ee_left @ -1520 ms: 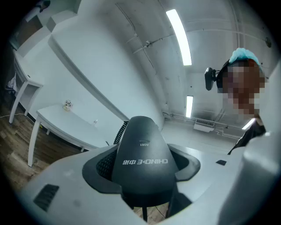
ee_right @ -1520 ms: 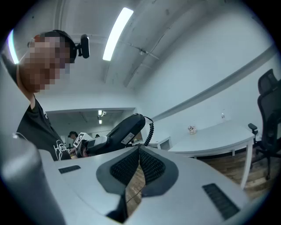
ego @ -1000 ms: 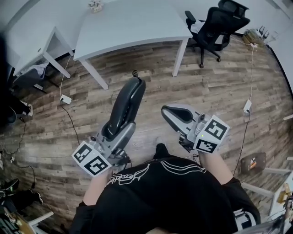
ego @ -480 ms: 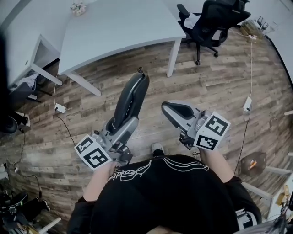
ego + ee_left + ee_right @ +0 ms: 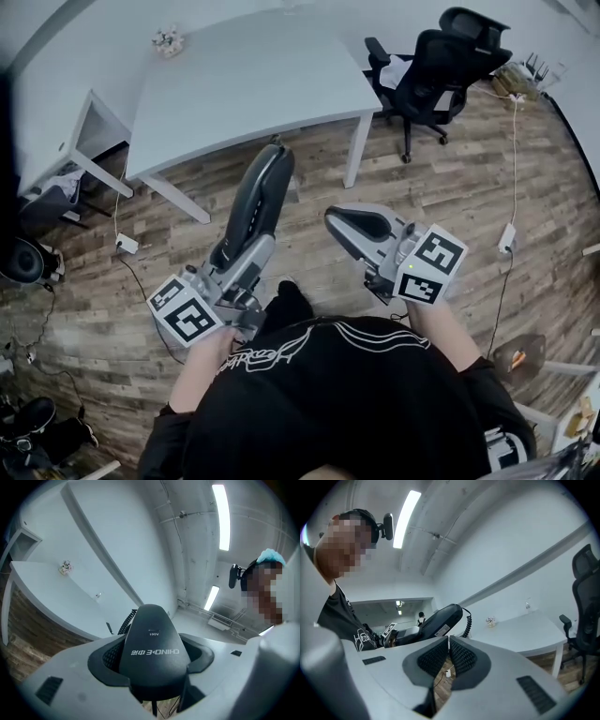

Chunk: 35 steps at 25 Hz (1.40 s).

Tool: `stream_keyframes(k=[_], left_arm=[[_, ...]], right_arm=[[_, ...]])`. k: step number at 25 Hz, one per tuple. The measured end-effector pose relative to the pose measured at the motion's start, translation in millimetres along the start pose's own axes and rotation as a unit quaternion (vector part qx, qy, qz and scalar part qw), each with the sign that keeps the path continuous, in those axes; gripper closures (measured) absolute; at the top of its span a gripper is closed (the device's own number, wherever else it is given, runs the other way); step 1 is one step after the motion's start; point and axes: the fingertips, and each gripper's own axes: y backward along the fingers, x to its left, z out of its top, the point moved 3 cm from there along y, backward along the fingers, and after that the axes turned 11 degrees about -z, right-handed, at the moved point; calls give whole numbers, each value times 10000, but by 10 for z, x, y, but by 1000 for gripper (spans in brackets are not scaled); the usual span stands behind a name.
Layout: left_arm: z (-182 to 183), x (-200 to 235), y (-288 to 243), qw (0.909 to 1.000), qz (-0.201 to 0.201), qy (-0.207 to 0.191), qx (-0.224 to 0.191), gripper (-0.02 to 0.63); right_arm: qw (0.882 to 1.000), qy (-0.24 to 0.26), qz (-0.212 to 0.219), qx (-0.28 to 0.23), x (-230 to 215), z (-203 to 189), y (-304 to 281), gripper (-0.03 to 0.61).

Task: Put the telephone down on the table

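A black telephone handset [image 5: 253,208] with a coiled cord sticks up and forward out of my left gripper [image 5: 246,258], which is shut on its lower end. In the left gripper view the handset [image 5: 152,651] fills the gap between the two black pads. My right gripper [image 5: 349,223] is held to the right of it at about the same height, jaws shut with nothing between them. From the right gripper view the handset [image 5: 440,623] shows to the left with its cord hanging. The white table [image 5: 234,80] stands ahead, beyond the handset's tip.
A small pale object [image 5: 169,39] sits at the table's far left. A black office chair [image 5: 441,61] stands to the right of the table. Cables and a power strip [image 5: 127,244] lie on the wooden floor. A person's head shows in both gripper views.
The table has come nearer in the head view and shifted slightly. The left gripper still holds the handset the same way; the right gripper has barely moved.
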Motion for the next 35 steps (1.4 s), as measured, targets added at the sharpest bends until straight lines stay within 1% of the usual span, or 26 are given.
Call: stream_keyframes(k=[3,7,14,19,28,35], left_arm=[[87,172,-59,10000,-33,-8,-42,330],[165,479,-178,9998,-160,46,-60,330],[405,1176,-507,9992,-312,252,60,330],[770,1799,-828,9986,-284,410,198,330],[1495,2999,-1303,9972,-195,593,401,330],[1899,3819,-1508,9968,-11,570,569,330]], right_arm=[[10000,2,-41,4,-122,12,-132,535],[9997,28,-225,0,-365,-2,-358,535],[9984,-169,-532,46,-927,37,-836,535],[9969,-378,-689,75,-1423,187,-1350,535],[9940,-607,-870,263,-2275,445,-2487,535],[9921,-712,-921,459,-2763,512,-3236,535]])
